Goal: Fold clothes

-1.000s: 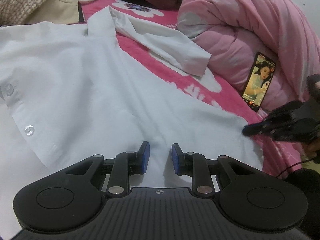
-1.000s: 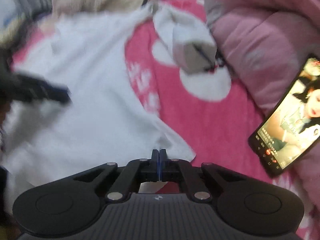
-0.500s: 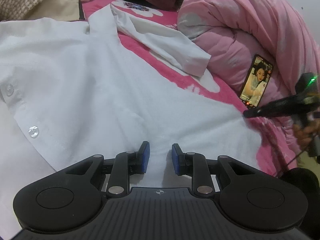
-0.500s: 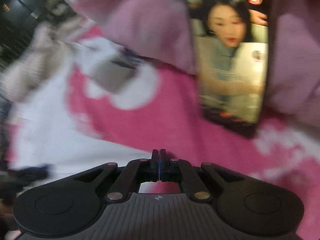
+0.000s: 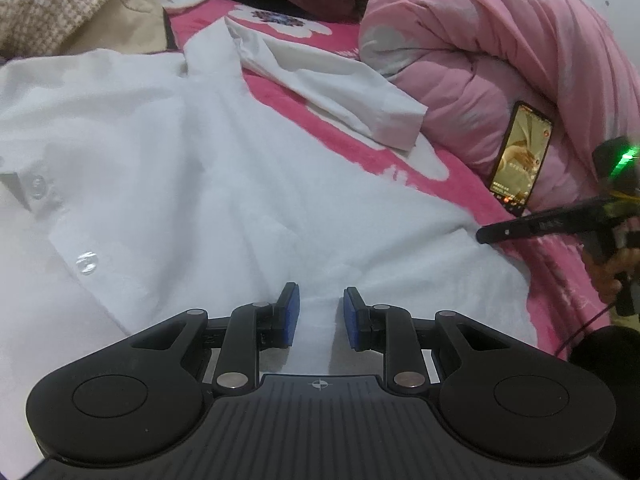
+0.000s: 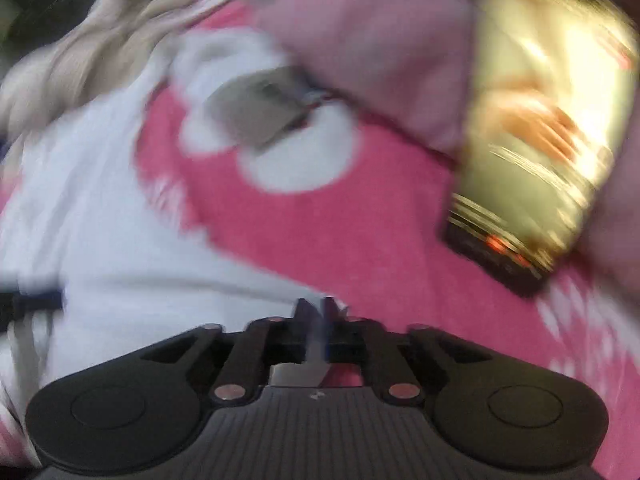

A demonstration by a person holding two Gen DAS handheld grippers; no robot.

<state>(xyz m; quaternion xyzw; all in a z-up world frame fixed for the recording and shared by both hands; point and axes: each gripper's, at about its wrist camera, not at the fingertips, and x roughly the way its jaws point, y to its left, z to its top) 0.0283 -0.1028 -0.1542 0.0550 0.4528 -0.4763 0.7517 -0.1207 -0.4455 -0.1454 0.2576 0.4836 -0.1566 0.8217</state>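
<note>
White shirt: the white shirt lies spread over the pink bedsheet, button side up, and fills most of the left wrist view. Two clear buttons show on its placket at the left.

Sleeve: one sleeve lies out to the right on the bedsheet, its cuff end pointing toward the pink quilt.

Left gripper: the left gripper hangs low over the bottom edge of the shirt. Its blue pads stand apart, with white cloth seen between them, but nothing is pinched.

Right gripper: the right gripper is at the right side edge of the shirt. In the left wrist view its tip touches the cloth there. The right wrist view is much blurred; the fingers seem nearly together with a little white cloth between them, but I cannot tell if they hold it.

Pink quilt: a rolled pink quilt stands just beside the sleeve and closes the right side of the bed.

Phone: a phone leans against the quilt with its screen lit, near the right gripper.

Other clothes: a beige garment and a checked fabric lie piled beyond the shirt collar, touching its far edge.
</note>
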